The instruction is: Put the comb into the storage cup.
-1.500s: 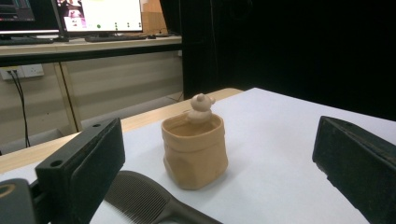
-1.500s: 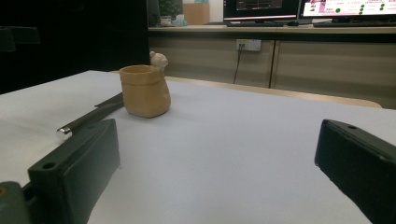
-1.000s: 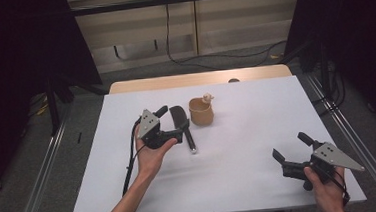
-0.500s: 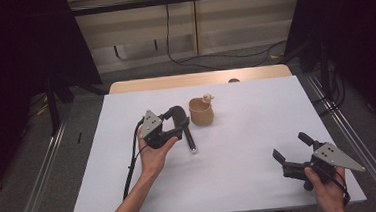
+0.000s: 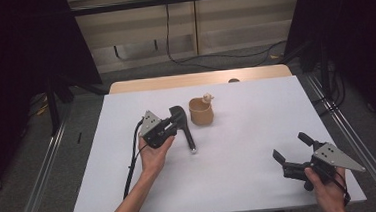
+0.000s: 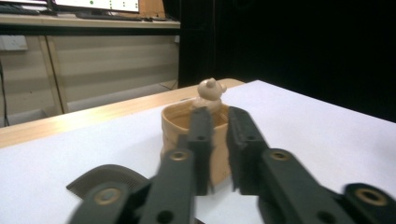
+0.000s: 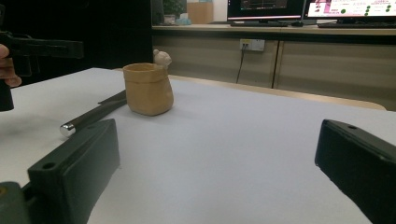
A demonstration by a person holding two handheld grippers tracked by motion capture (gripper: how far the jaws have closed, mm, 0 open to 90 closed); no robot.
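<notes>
In the high view the white-covered table [image 5: 241,182] fills the middle of the frame, with a strip of bare pale wood along its far edge and metal rails on the floor at lower left and lower right. The left tongs [image 5: 176,118] sit left of centre, held by a hand coming up from the bottom edge; their jaws have just been closing and now stand nearly together with only a thin gap, and nothing can be seen gripped between them. Their tips hover over the broad dark head of a black spatula with a slim handle and a silver end cap [image 5: 187,136], which lies flat on the table, handle running toward the lower middle of the frame. Just right of the spatula head stands a small tan cup with a little pale figure on its rim [image 5: 201,112], upright and near the table's far edge. In the left gripper view the cup [image 6: 187,135] rises directly behind the jaws. The right tongs [image 5: 292,149] rest at lower right, near the table's near-right corner, jaws spread wide and holding nothing. A broad bare stretch of white surface lies between them and the cup.
</notes>
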